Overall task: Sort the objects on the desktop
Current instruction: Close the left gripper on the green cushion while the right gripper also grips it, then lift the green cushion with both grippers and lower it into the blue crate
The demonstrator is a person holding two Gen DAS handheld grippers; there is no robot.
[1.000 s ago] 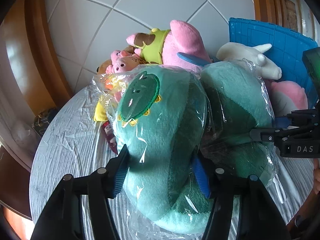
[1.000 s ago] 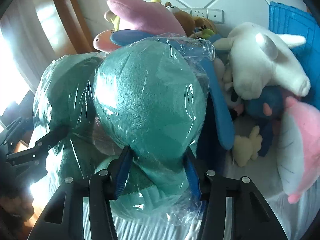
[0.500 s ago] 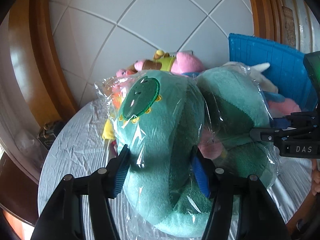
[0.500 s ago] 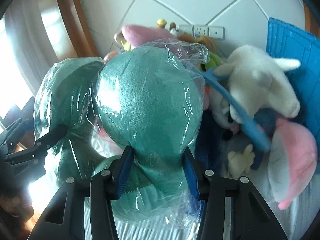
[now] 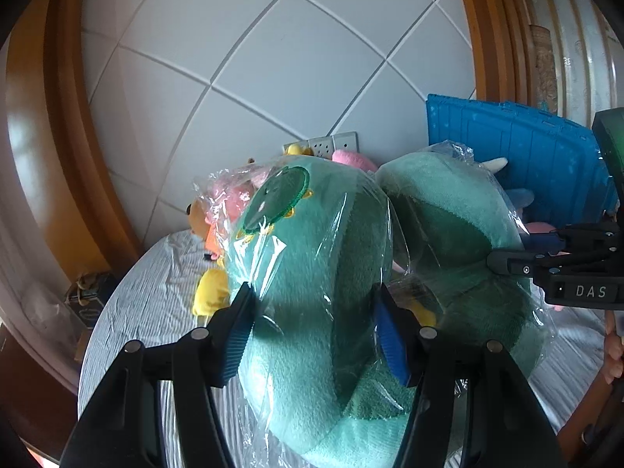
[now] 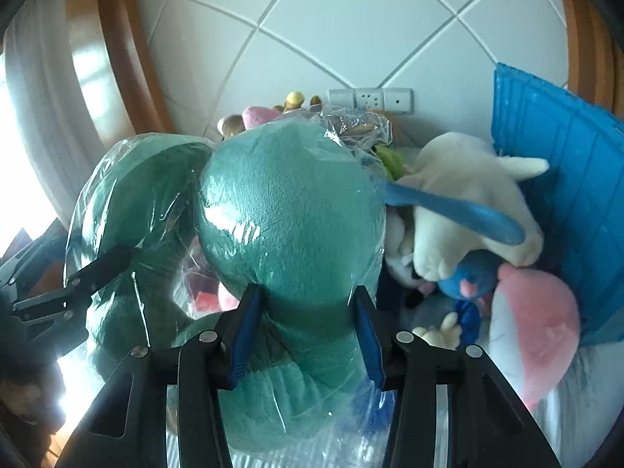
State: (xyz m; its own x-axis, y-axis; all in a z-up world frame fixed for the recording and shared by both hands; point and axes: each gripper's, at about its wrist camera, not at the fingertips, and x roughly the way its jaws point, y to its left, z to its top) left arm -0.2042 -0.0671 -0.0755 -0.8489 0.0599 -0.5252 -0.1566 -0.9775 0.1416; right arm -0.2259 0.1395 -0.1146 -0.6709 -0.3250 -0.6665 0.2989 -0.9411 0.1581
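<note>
The plastic-wrapped teal plush neck pillow (image 5: 323,280) runs off the near edge in both wrist views and hides most of the pile of soft toys (image 6: 460,210) behind it. The blue ribbed plastic crate (image 6: 561,179) is cut off on the right. The white cloth-covered table (image 5: 156,296) shows only in patches.

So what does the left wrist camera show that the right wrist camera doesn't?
Only the left wrist view shows the round dark green embroidered patch on the pillow and a yellow plush piece on the grey wrinkled tablecloth.

Only the right wrist view shows the white long-eared plush animal, the long blue plush strip lying across it, and the pink and white rounded plush.

Both show the teal U-shaped plush pillow in clear plastic wrap, gripped on one lobe by the left tongs and on the other by the right tongs, plus the blue plastic crate and white wall sockets.
</note>
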